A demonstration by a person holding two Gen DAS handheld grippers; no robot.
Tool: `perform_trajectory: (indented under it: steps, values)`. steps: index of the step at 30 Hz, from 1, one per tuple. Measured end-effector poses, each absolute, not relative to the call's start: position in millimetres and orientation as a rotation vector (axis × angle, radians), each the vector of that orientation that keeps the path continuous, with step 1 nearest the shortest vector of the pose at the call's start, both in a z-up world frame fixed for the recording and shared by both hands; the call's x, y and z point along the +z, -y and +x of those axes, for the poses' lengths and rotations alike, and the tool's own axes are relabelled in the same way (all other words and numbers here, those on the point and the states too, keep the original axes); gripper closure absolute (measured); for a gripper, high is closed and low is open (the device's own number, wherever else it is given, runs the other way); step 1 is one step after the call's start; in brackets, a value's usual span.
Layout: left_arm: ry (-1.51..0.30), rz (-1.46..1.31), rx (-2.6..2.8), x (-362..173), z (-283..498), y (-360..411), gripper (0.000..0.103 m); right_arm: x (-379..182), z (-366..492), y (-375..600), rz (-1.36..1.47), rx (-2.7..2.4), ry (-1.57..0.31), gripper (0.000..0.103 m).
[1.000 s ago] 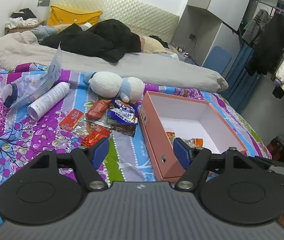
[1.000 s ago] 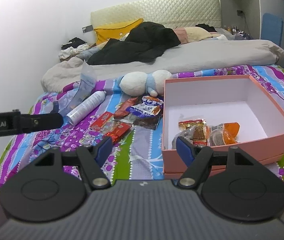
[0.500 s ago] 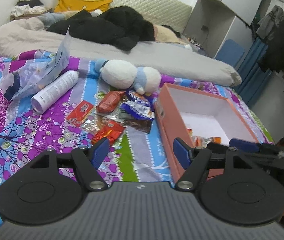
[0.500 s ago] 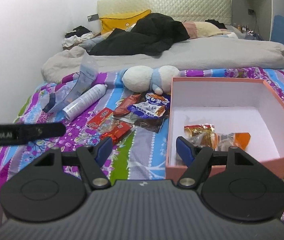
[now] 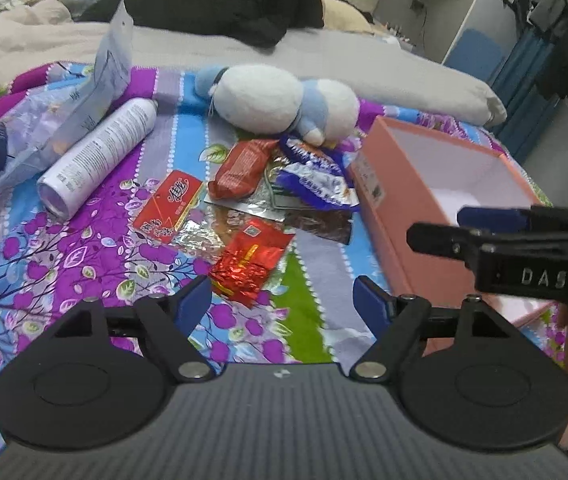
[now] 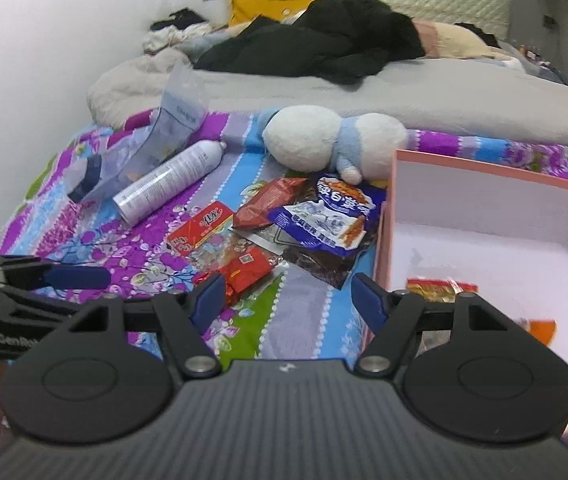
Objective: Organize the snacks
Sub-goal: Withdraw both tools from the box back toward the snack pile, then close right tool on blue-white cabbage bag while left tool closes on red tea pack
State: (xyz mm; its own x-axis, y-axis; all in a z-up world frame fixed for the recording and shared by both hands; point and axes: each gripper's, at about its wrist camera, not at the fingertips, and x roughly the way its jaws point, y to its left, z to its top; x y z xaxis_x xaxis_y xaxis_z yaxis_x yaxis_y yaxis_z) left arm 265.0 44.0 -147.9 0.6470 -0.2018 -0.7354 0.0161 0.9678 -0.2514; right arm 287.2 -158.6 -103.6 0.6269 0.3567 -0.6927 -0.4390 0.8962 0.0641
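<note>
Five snack packets (image 5: 248, 265) lie beside one pink box (image 5: 395, 204); both grippers (image 5: 284, 300) (image 6: 287, 295) gape, empty.

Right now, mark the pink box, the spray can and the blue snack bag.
pink box (image 5: 393, 204), left wrist view, near side wall.
spray can (image 5: 100, 156), left wrist view, mid body.
blue snack bag (image 6: 325, 216), right wrist view, printed front.

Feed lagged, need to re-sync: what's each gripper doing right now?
Left gripper: open, empty, jaws just widened.
Right gripper: open, empty.
</note>
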Motion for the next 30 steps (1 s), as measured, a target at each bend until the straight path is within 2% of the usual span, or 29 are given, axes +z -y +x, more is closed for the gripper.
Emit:
perform_trajectory:
  steps: [6, 18, 24, 30]
  values:
    - [-0.89, -0.207, -0.167, -183.2, 299.4, -56.0, 0.022, -121.7, 327.1, 134.8, -0.132, 0.47, -0.785, 0.032]
    - [-0.931, -0.11, -0.217, -230.9, 345.0, -53.7, 0.025, -169.4, 391.7, 94.6, -0.34, 0.466, -0.814, 0.032]
    - [-0.962, -0.104, -0.216, -245.5, 350.5, -53.7, 0.041, -185.7, 397.9, 64.5, -0.513, 0.476, -0.768, 0.032]
    - [-0.962, -0.141, -0.212, -249.6, 348.8, -59.8, 0.044, -204.2, 407.9, 52.0, -0.596, 0.453, -0.767, 0.034]
